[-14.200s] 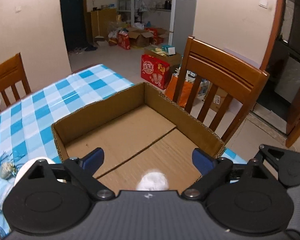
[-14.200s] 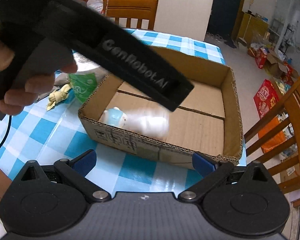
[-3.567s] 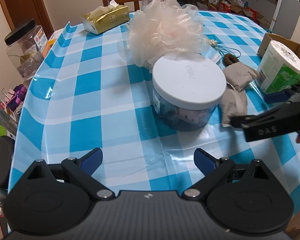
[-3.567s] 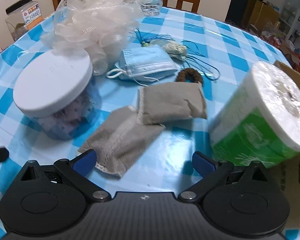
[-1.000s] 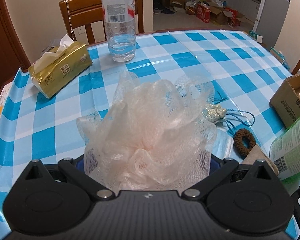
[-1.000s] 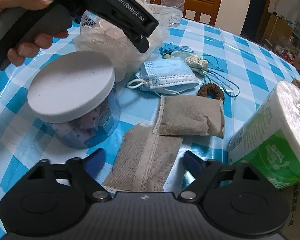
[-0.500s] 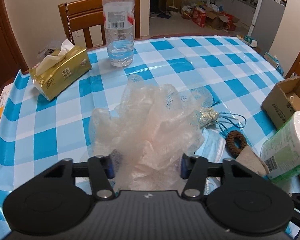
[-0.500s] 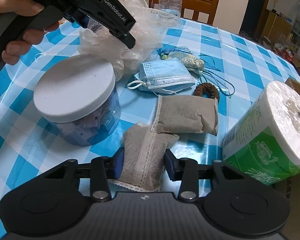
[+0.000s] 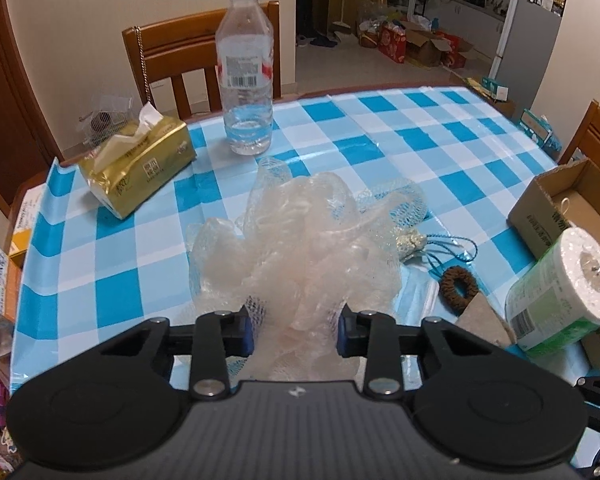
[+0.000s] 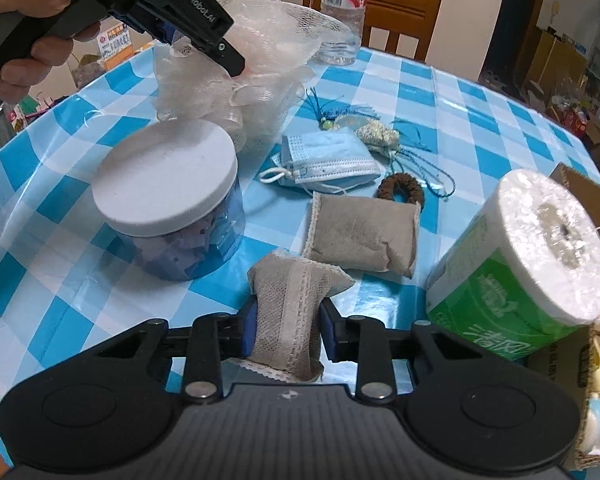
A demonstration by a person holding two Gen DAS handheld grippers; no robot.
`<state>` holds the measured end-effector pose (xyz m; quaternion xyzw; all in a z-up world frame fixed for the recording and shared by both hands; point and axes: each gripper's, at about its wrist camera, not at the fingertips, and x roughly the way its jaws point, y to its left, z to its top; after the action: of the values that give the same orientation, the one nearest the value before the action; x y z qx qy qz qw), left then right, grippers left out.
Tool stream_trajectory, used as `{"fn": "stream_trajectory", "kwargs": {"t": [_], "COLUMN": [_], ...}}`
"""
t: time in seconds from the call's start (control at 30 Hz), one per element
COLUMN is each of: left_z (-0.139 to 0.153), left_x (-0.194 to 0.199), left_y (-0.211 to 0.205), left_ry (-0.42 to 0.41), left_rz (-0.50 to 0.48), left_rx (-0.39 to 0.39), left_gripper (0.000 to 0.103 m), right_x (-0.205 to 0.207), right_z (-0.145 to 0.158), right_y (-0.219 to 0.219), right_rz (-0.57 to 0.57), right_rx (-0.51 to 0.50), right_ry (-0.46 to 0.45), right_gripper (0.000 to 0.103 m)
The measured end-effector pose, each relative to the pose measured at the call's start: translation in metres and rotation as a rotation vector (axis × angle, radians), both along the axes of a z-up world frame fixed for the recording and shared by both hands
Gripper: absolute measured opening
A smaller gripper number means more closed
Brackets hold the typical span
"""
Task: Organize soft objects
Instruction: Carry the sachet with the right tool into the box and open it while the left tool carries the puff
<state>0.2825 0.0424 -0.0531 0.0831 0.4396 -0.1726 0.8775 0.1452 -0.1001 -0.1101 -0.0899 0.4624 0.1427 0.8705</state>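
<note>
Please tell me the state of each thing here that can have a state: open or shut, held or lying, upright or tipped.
Left gripper: shut on mesh bath sponge.
Right gripper: shut on grey sachet.
Second sachet: lying flat.
Jar: upright, lid on.
Water bottle: upright, capped.
Paper roll: tipped.
Cardboard box: open.

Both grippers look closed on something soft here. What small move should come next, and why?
Probably lift both. The left gripper pinches the mesh bath pouf and the right gripper pinches a grey sachet, so carrying them toward the cardboard box seems next.
</note>
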Motion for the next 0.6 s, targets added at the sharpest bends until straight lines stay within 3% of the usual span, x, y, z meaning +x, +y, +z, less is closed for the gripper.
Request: {"fn": "stream_trajectory", "kwargs": {"t": [0.6], "left_z": [0.068], "left_x": [-0.050], "left_y": [0.011], "left_ry": [-0.081], "left_rz": [-0.040], "left_rx": [-0.008], "left_gripper": [0.029], "right_x": [-0.041], "right_z": [0.061], "right_y": [-0.016], "right_rz": [0.054], "right_rx": [0.029], "right_ry": [-0.056], "right_gripper": [0.036]}}
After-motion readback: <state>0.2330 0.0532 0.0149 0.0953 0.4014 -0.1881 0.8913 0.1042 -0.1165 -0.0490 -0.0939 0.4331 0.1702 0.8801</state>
